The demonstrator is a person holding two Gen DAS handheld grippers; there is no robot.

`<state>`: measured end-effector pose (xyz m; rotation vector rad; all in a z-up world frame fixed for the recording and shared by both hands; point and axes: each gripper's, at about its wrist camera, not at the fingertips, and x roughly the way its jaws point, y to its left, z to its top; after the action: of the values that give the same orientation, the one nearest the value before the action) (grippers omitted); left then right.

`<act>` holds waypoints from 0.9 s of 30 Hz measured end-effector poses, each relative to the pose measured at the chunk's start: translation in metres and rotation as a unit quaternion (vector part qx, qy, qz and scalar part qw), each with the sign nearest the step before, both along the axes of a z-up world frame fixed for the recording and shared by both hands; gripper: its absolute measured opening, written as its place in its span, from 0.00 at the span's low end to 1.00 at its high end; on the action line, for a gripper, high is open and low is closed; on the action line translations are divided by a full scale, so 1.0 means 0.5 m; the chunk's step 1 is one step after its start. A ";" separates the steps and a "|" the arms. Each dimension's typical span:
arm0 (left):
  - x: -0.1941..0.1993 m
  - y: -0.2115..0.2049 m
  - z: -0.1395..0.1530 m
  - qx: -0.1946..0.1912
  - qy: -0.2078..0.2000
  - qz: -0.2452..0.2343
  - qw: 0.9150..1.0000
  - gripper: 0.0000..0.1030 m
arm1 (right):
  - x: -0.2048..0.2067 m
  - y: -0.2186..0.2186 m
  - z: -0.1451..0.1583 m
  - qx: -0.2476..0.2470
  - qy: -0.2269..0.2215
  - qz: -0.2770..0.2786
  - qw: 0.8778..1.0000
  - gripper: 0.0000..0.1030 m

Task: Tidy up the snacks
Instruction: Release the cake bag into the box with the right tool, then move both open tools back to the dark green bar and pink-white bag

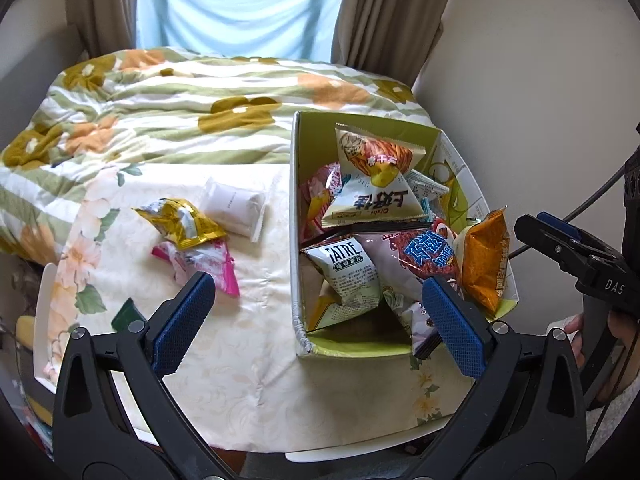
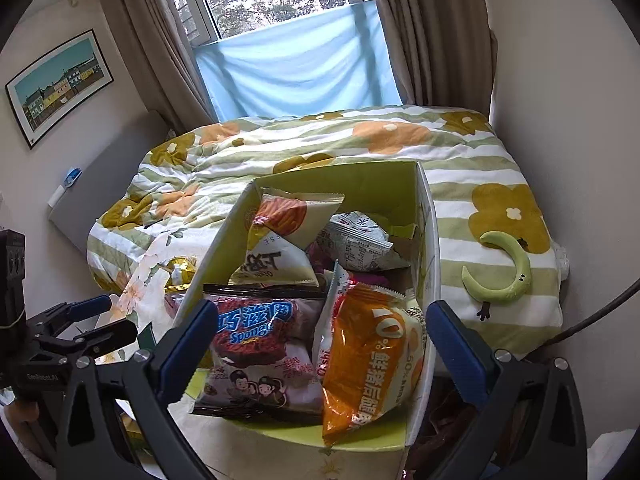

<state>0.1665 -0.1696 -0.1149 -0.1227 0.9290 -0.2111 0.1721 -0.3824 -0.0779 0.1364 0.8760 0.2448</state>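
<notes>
the open cardboard box with a green lining (image 1: 297,208) stands on a cream floral cloth (image 1: 248,320) and is heaped with snack bags. near its front lie an orange foil snack bag (image 2: 368,364), propped upright against the right wall, and just left of it a purple and red sponge-cake packet (image 2: 256,344). behind them a cream and orange triangular chip bag (image 1: 372,184) leans toward the far wall, and a white packet with dark lettering (image 1: 348,276) lies low against the near left wall.

three snacks sit outside the box on the cloth, to its left: a white pillow-shaped wrapper (image 1: 234,208), a gold foil packet (image 1: 180,222) just beside it, and a pink and white wrapper (image 1: 204,264) partly under the gold one.

the left gripper (image 1: 320,320) hangs over the box's near left corner, its blue-padded fingers (image 1: 182,322) spread wide with nothing between them. the right gripper (image 2: 320,352) hovers over the front of the box, jaws fully released; the orange bag and the cake packet show between its fingers but the pads do not touch them.

behind the box lies a bed with a green-striped flowered quilt (image 2: 320,148).
</notes>
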 end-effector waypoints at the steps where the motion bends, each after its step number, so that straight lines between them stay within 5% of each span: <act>1: -0.011 0.006 0.010 0.002 -0.006 0.003 1.000 0.99 | -0.008 0.006 0.010 0.001 -0.007 0.004 1.000 1.00; 9: -0.108 0.091 0.073 0.015 -0.039 0.052 0.998 0.99 | -0.060 0.063 0.075 0.005 -0.046 0.040 0.998 1.00; 17: -0.165 0.213 0.051 0.007 -0.033 0.089 0.995 0.99 | -0.099 0.159 0.084 -0.004 -0.065 0.059 0.996 1.00; 27: -0.144 0.355 -0.020 0.018 -0.001 0.023 1.000 0.99 | -0.092 0.339 0.041 0.009 -0.049 0.057 0.997 1.00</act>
<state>0.0947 0.0081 -0.1249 -0.1102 0.9265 -0.1506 0.1262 -0.2127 -0.0574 0.0907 0.7842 0.3630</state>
